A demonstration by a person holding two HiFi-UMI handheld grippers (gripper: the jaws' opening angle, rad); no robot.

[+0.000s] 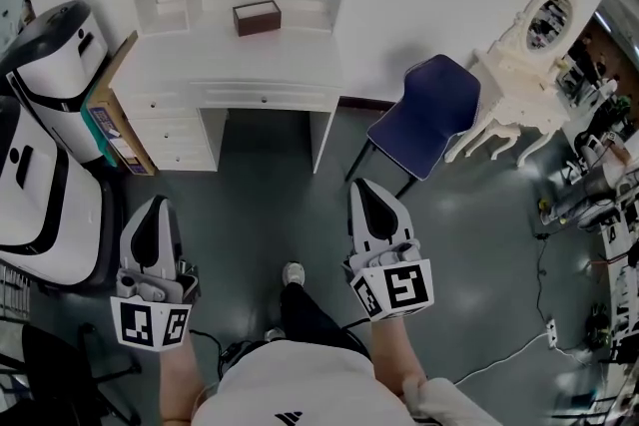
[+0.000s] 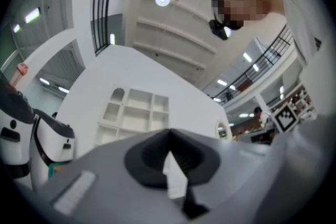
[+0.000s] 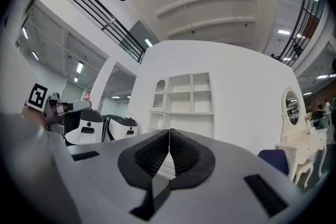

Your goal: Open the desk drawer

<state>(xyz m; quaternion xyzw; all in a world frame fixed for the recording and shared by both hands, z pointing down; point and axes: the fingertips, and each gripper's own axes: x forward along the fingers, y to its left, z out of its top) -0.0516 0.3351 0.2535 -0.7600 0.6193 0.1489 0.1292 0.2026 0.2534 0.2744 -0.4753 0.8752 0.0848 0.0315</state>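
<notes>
The white desk (image 1: 240, 65) with a shelf unit on top stands against the far wall. Its centre drawer (image 1: 265, 99) has a small knob and is closed. A stack of closed side drawers (image 1: 178, 130) sits at its left. My left gripper (image 1: 152, 207) and right gripper (image 1: 361, 187) hover over the grey floor, well short of the desk, and point toward it. Both are shut with nothing between the jaws. The left gripper (image 2: 169, 135) faces the shelf unit (image 2: 134, 113) from afar, and so does the right gripper (image 3: 169, 131), with the shelf unit (image 3: 184, 97) straight ahead.
A small brown box (image 1: 257, 17) sits on the desk top. A blue chair (image 1: 429, 110) stands right of the desk, and beyond it a white vanity (image 1: 524, 65) with an oval mirror. Large white machines (image 1: 45, 145) and a cardboard panel (image 1: 112, 105) stand at the left. Cables (image 1: 544, 314) lie on the floor at the right.
</notes>
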